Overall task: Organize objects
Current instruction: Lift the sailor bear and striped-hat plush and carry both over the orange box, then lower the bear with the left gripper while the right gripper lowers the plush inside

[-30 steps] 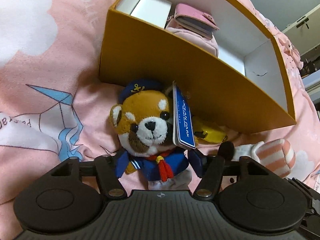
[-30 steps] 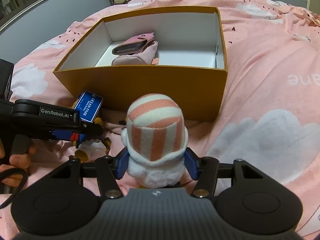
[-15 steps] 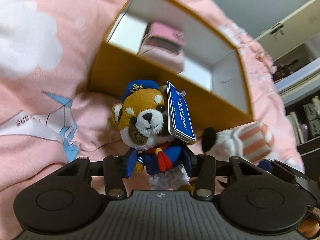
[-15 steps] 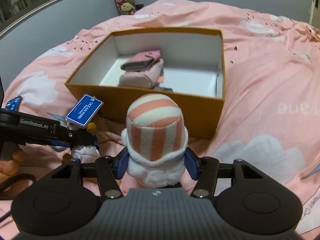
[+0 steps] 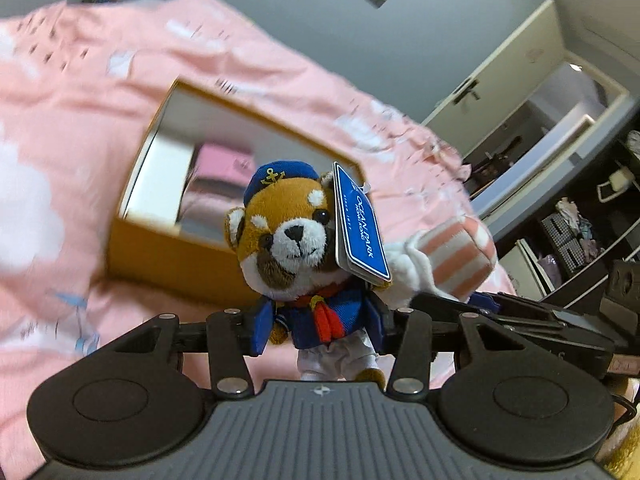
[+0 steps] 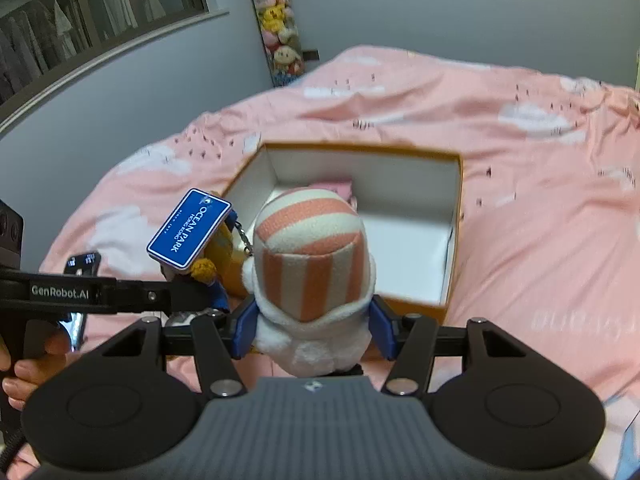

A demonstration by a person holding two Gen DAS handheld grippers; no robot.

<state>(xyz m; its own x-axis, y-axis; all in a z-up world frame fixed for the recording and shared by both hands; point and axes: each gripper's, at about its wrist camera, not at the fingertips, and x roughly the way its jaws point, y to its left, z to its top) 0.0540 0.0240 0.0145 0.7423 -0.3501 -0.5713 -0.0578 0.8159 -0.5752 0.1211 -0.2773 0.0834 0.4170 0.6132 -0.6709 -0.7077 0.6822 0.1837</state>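
The bear [image 5: 298,252], a plush in a blue sailor cap and jacket, is pinched at the waist between the blue pads of the left gripper [image 5: 320,326] and held upright in the air. A blue tag [image 5: 360,228] hangs from its ear, just beside the striped toy [image 6: 312,256]. That pink-and-white striped toy is clamped at its white base by the right gripper [image 6: 312,330], and it too is off the bed.

Both toys hang side by side on the near side of the box [image 6: 448,268], above its near wall. The box is orange outside, white inside, open at the top, with a pink pouch [image 6: 338,186] lying toward its far left corner. The white floor along the right wall is bare.

The box sits on a pink blanket [image 6: 540,208] with white clouds, which spreads wide on its right. Beyond the bed stand a grey wall [image 6: 400,8] and a column of plush dolls [image 6: 278,28].
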